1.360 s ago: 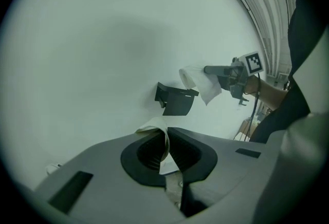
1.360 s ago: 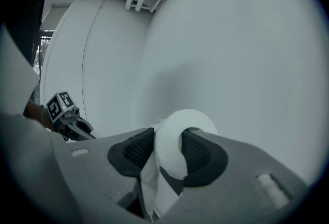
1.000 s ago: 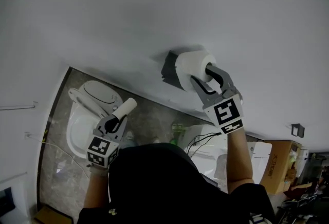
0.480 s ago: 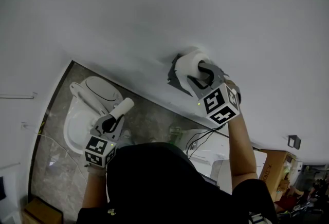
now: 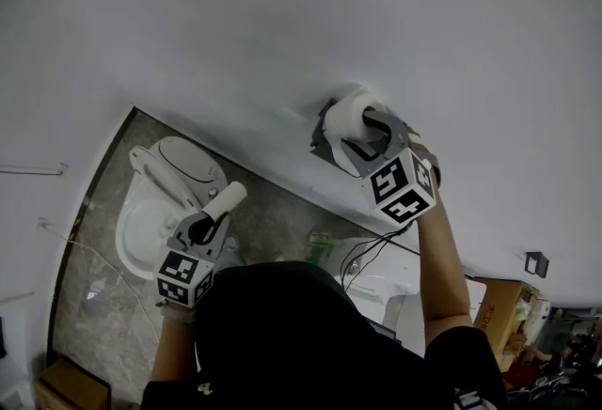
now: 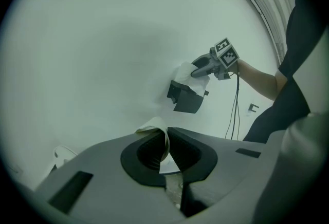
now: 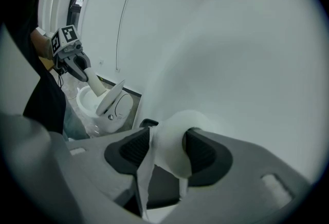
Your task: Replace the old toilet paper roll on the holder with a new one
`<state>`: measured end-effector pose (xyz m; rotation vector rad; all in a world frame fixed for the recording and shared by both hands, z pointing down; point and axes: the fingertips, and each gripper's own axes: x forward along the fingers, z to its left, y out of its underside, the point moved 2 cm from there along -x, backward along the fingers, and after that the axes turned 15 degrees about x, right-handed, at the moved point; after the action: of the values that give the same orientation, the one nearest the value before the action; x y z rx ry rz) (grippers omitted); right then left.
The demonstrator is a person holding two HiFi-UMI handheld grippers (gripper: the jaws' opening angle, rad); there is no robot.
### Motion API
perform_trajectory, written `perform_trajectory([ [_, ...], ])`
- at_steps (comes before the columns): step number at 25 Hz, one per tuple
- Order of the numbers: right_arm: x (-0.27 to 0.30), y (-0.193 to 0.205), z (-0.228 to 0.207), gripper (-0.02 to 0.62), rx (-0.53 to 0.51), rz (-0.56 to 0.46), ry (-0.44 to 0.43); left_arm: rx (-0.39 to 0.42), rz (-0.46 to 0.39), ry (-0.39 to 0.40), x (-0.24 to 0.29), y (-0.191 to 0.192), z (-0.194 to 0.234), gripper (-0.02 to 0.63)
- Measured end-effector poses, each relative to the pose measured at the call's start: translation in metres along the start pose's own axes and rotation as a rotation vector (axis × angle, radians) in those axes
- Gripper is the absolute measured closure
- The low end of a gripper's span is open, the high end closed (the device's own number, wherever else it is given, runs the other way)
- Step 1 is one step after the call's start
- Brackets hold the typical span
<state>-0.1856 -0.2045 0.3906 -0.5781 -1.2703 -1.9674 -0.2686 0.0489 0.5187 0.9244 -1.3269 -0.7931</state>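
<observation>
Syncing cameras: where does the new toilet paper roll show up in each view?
Head view: the new roll sits right of centre, against the wall.
Left gripper view: the roll is small, right of centre, above mid-height.
Right gripper view: the roll is low centre, between the right gripper's jaws, which have just been opening.
Shared landmark: the dark holder beside the roll, in all three.

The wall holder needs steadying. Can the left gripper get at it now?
Probably not: the left gripper is shut on the old roll, apart from the holder, and the right gripper, jaws just opening around the new roll, crowds it.
</observation>
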Motion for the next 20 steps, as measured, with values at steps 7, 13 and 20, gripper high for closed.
perform_trajectory([
  [7, -0.004, -0.006, -0.003, 0.345, 0.029, -0.04, 0.035, -0.001, -0.001, 0.005, -0.003, 0.003, -0.003, 0.577],
  [13, -0.019, -0.01, -0.008, 0.345, 0.062, -0.08, 0.063, 0.008, -0.002, 0.022, -0.001, 0.002, -0.006, 0.577],
  [20, -0.061, -0.006, -0.015, 0.347, 0.234, -0.238, 0.057, 0.047, -0.009, 0.074, 0.01, -0.014, -0.014, 0.577],
])
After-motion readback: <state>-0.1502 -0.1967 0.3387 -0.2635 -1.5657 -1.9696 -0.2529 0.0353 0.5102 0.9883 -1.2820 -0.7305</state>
